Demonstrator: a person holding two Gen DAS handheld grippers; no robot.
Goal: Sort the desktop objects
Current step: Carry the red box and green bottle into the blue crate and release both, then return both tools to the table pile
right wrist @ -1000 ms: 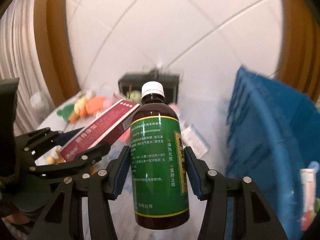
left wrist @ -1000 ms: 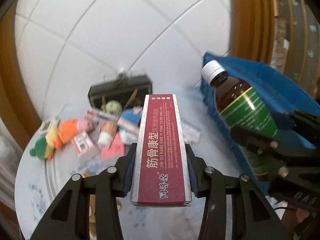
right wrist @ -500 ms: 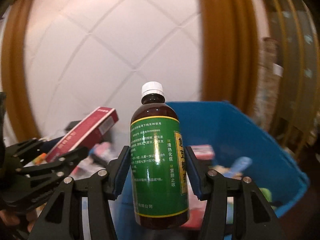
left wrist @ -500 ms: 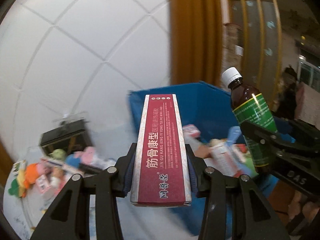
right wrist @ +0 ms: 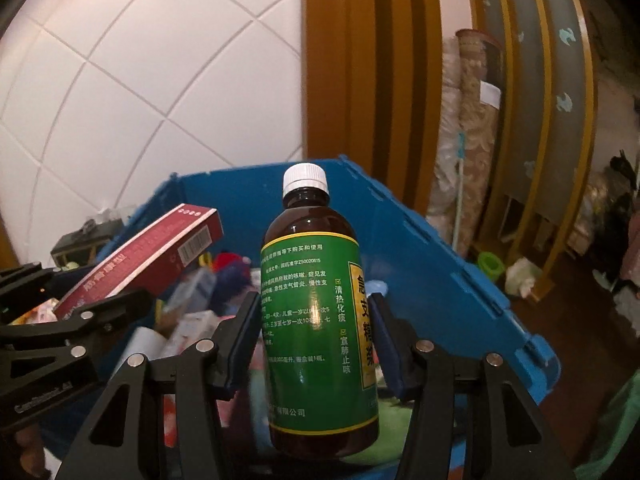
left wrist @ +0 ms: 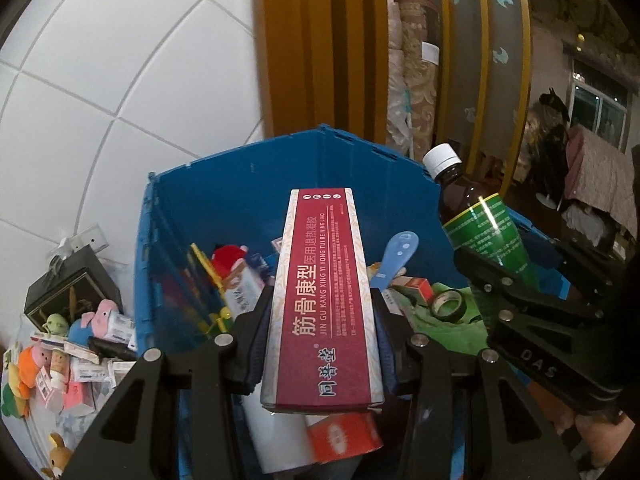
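Now that both loads have swung from the cluttered table [left wrist: 38,412] to above the blue crate [left wrist: 240,184], release looks next: the left gripper [left wrist: 323,332] clamps the red medicine box [left wrist: 324,300], beside it the right gripper [right wrist: 316,340] clamps the brown syrup bottle [right wrist: 316,320].

Dim warm indoor light, strong fisheye bending, dark corners, slight foreground blur.
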